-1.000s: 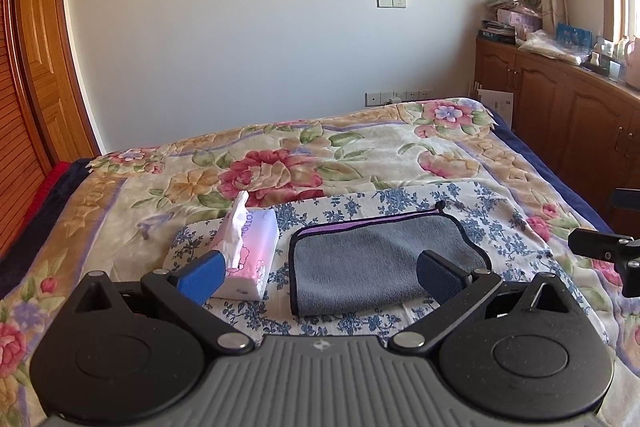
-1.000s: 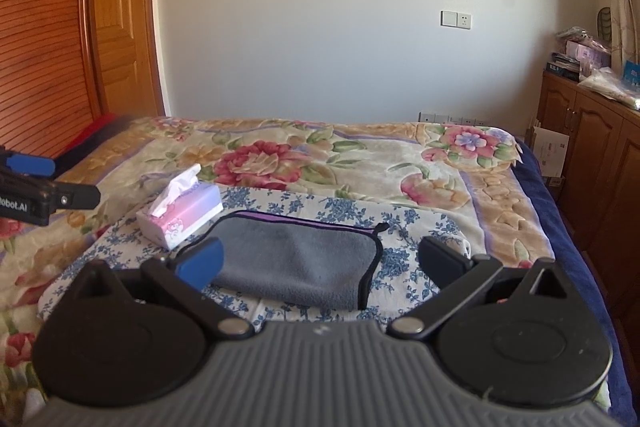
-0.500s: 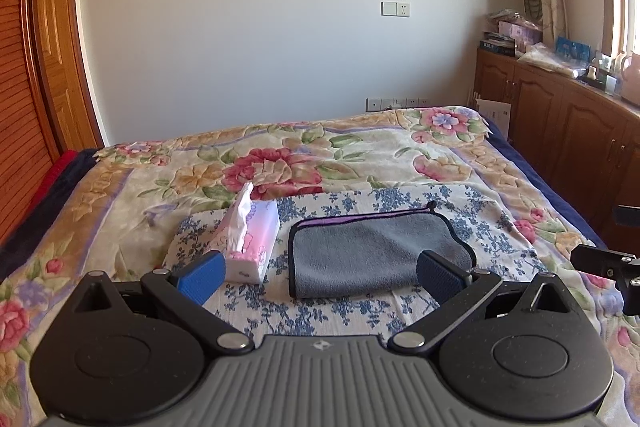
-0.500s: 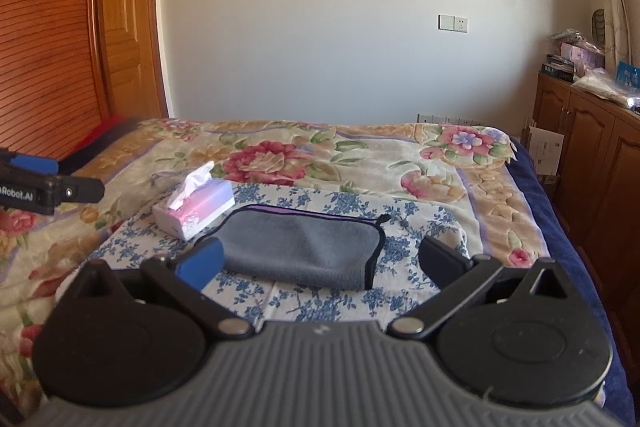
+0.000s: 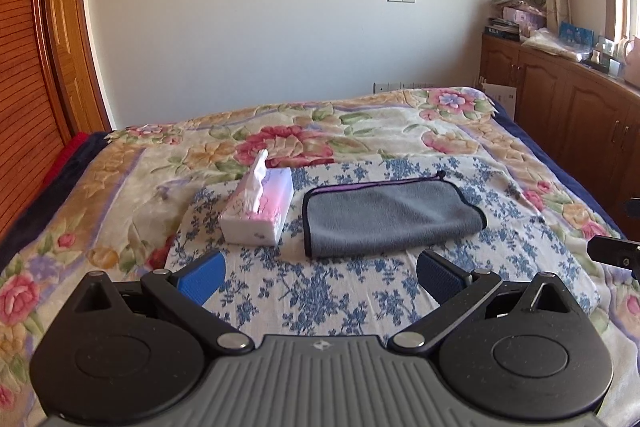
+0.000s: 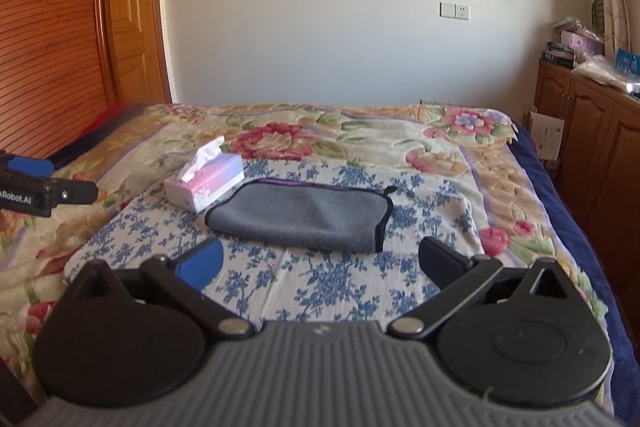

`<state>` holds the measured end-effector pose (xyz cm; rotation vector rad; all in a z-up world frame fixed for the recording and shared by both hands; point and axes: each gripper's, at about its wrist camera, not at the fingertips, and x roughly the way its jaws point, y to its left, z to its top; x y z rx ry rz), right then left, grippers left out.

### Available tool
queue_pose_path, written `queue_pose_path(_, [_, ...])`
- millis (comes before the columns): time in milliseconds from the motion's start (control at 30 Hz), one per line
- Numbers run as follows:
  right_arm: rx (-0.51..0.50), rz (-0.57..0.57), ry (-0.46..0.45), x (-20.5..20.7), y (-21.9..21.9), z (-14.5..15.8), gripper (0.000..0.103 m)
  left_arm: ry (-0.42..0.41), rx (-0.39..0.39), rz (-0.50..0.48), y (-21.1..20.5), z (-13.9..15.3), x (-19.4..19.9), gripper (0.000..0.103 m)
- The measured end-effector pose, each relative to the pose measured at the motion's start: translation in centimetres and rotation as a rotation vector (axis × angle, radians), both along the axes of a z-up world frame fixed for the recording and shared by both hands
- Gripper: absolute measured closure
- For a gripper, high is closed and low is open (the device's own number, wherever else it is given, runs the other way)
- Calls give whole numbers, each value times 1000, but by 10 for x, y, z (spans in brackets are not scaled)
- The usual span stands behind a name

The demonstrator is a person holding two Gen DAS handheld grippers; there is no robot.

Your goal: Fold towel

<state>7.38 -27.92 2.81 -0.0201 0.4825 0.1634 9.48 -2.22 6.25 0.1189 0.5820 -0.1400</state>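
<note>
The folded gray towel is lying on the bed, ahead of both the left tongs and right tongs, which are gaping apart, empty.

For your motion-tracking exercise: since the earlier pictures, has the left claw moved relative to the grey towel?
Yes. The left claw has backed away: its fingertips overlapped the grey towel earlier, and blue-flowered cloth now shows between them.

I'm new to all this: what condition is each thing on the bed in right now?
Towel: folded, lying flat on the blue-flowered cloth, untouched.
Tissue box: open, one tissue sticking up, beside the towel.
Left gripper: open, holding nothing.
Right gripper: open, holding nothing.
</note>
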Motion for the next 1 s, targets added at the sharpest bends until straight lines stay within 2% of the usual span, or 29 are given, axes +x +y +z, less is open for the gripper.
queue_pose_path(367, [18, -28, 17, -16, -8, -19, 0, 0, 7, -7, 5, -23, -23, 0])
queue_pose_path(1000, [31, -58, 24, -46, -11, -41, 0, -17, -2, 60, 22, -54, -56, 0])
